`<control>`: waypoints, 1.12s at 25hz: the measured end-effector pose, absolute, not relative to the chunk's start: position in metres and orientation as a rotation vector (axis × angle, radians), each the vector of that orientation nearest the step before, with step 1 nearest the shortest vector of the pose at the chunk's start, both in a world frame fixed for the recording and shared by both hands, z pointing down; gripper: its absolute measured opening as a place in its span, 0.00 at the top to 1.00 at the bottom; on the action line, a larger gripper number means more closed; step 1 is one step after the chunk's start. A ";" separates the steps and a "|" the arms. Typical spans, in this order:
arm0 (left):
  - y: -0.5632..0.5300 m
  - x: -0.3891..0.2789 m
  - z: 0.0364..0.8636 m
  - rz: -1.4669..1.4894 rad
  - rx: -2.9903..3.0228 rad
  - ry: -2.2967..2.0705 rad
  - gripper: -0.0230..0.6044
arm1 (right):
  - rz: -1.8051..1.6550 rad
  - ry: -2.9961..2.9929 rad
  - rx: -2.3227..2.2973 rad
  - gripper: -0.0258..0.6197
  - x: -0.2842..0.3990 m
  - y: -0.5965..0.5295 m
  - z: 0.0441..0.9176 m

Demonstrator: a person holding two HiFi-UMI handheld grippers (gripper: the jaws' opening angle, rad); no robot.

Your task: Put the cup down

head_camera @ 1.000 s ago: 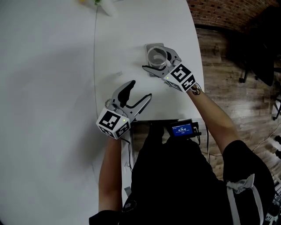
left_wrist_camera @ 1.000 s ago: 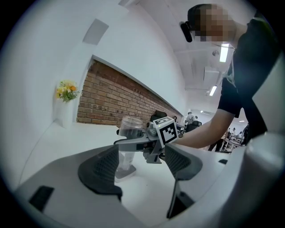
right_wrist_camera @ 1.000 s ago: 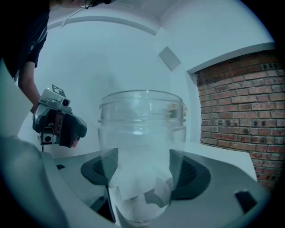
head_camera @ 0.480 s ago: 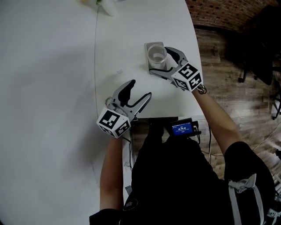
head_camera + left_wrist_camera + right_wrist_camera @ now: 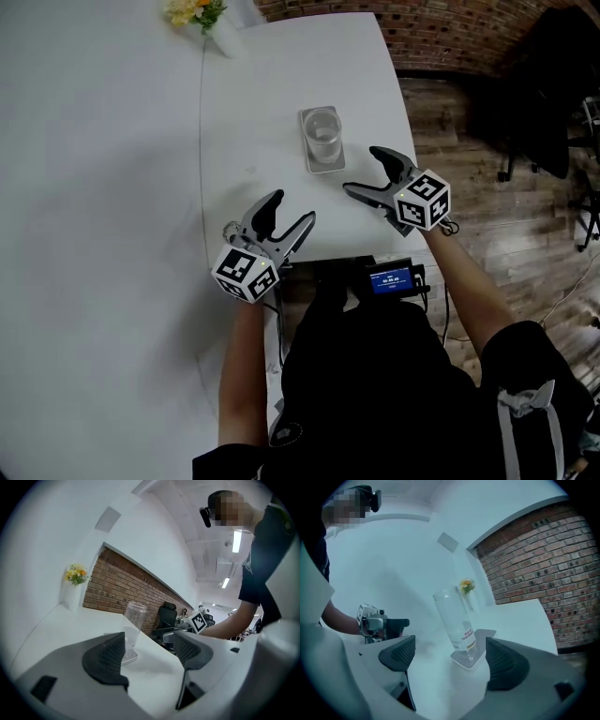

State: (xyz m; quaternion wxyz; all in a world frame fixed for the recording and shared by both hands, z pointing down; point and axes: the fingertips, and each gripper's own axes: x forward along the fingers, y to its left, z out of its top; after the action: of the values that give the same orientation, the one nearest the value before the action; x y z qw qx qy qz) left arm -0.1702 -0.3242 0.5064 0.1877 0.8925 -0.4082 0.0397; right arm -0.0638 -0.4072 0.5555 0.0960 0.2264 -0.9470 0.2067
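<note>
Head view: the clear plastic cup (image 5: 323, 134) stands upright on a grey coaster (image 5: 323, 166) on the white surface (image 5: 112, 234), the right gripper (image 5: 364, 171) just beside it, the left gripper (image 5: 292, 208) nearer the person. Left gripper view: fingers apart, nothing between them. Right gripper view: fingers have just been opening and are now wide and empty, with the cup ahead of them

Black short-sleeved top (image 5: 375, 375), lower centre; a black device (image 5: 389, 277) with a lit blue screen at the chest; left tongs (image 5: 292, 208) and right tongs (image 5: 361, 169) grey, black ribbed pads (image 5: 110, 656), each bearing a black-and-white marker cube (image 5: 246, 272).
</note>
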 end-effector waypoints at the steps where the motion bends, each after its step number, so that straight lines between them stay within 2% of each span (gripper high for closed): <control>1: -0.325 -0.169 0.507 0.104 2.517 -1.143 0.44 | 0.620 -2.814 0.653 0.21 -0.065 -0.403 0.551; 3: -0.326 -0.166 0.505 0.093 2.532 -1.131 0.44 | 0.613 -2.837 0.624 0.22 -0.068 -0.396 0.537; 6: -0.329 -0.160 0.493 0.075 2.565 -1.121 0.44 | 0.544 -2.881 0.565 0.28 -0.074 -0.385 0.507; 11: -0.330 -0.152 0.458 -0.013 2.633 -1.117 0.47 | 0.421 -2.968 0.496 0.51 -0.079 -0.365 0.457; 13: -0.330 -0.150 0.443 -0.041 2.667 -1.118 0.51 | 0.382 -2.998 0.487 0.57 -0.080 -0.361 0.440; 17: -0.332 -0.145 0.423 -0.096 2.708 -1.111 0.66 | 0.291 -3.003 0.474 0.71 -0.082 -0.355 0.423; 22: -0.331 -0.139 0.420 -0.075 2.721 -1.079 0.72 | 0.283 -3.009 0.471 0.80 -0.086 -0.348 0.418; 28: -0.334 -0.139 0.419 -0.047 2.727 -1.082 0.72 | 0.295 -3.022 0.473 0.81 -0.086 -0.352 0.415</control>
State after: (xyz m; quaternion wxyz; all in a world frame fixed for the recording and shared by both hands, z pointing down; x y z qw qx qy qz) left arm -0.1390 -0.3343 0.4194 0.1037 0.9244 -0.3667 -0.0159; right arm -0.0862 -0.3520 0.4152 0.0345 0.1539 -0.9828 0.0959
